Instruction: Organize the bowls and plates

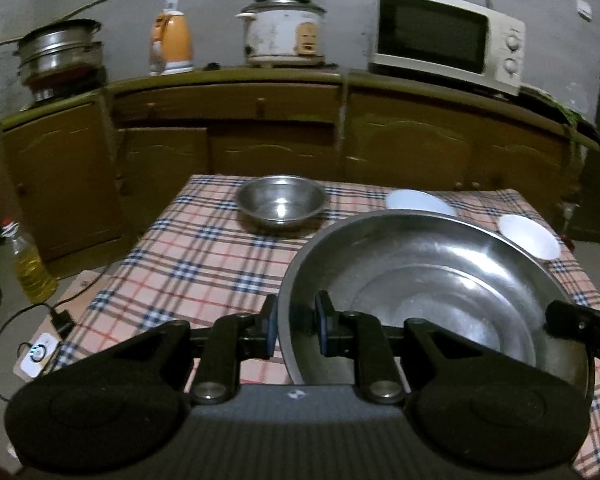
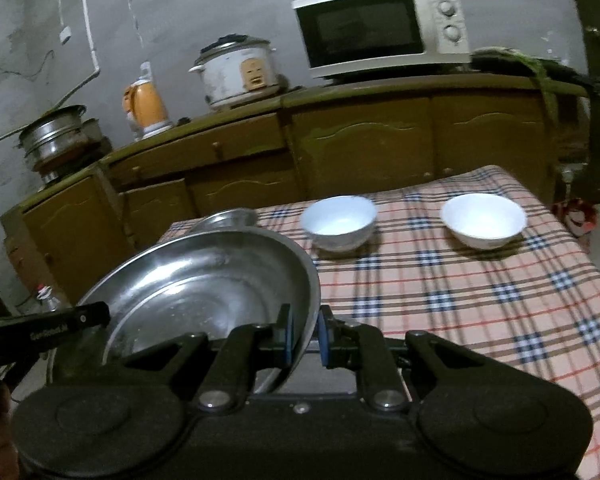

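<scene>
Two tongs carry one big steel basin (image 1: 440,280) between us, tilted, above the near part of the table (image 1: 204,264) with its plaid cloth. We clench the left tongs (image 1: 296,330) on the basin's left rim, one pad outside the wall and one inside; the right tongs (image 2: 305,334) pinch the opposite rim the same way. Behind the table runs a long wooden cabinet (image 1: 400,140), and on it we see a microwave (image 1: 448,36), a rice cooker (image 1: 282,32), an orange kettle (image 1: 171,42) and stacked metal pots (image 1: 60,52). On the far left of the cloth stands a smaller steel bowl (image 1: 281,202), upright and well apart from the basin. Two white bowls (image 2: 339,216) (image 2: 483,220) stand upright on the far right, near each other but not touching. An oil bottle (image 1: 30,266) stands left of the table.
</scene>
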### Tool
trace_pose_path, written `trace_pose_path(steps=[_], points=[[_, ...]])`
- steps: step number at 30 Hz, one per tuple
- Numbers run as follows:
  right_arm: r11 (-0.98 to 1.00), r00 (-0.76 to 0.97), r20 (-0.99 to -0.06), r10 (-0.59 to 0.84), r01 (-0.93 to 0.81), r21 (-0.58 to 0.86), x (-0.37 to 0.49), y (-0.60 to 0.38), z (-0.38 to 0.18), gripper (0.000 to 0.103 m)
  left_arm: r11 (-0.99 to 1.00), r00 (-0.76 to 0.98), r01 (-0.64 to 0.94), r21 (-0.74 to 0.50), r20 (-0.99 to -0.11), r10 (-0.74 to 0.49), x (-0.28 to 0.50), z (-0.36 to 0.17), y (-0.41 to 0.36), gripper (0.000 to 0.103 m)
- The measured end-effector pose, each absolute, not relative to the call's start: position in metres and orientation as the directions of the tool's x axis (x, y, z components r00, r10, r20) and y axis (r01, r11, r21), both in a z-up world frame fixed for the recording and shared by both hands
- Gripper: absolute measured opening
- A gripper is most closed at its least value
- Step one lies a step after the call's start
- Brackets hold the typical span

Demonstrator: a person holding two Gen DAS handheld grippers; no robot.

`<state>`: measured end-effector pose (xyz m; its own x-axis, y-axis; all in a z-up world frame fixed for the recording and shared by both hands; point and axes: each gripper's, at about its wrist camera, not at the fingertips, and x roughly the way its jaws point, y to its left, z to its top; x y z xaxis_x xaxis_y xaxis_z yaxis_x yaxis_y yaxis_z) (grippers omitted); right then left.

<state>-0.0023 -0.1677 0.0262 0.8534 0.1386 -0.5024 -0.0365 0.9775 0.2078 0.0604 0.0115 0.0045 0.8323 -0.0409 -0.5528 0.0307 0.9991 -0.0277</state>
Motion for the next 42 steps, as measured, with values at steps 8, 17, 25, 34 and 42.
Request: trace_pose_path(steps=[8,17,25,34,42], points=[[0.976,0.857,-0.508,0.087,0.03,0.218,-0.013,-0.199,0.021,0.018,0.995,0.824,0.099,-0.007,-0.56,-0.086,0.062,0.001,-0.02,0.02],[0.974,0.843,-0.535,0.06,0.068,0.217,-0.011,-0.215,0.002,0.018,0.991,0.801,0.134,-0.028,-0.586,-0.125,0.072,-0.016,-0.033,0.019],[0.974,0.82,-0.57,0.05,0.086,0.209,0.001,-0.22,-0.023,0.018,0.988,0.791,0.151,-0.01,-0.598,-0.128,0.083,-0.031,-0.04,0.02],[0.975,0.782,-0.618,0.078,0.069,0.211,0.024,-0.208,-0.051,0.018,0.994,0.761,0.108,0.006,-0.644,-0.079,0.094,-0.056,-0.03,0.02],[0.979,0.759,-0.646,0.083,0.061,0.197,0.033,-0.2,-0.073,0.018,0.995,0.745,0.097,0.015,-0.664,-0.063,0.099,-0.076,-0.025,0.02]])
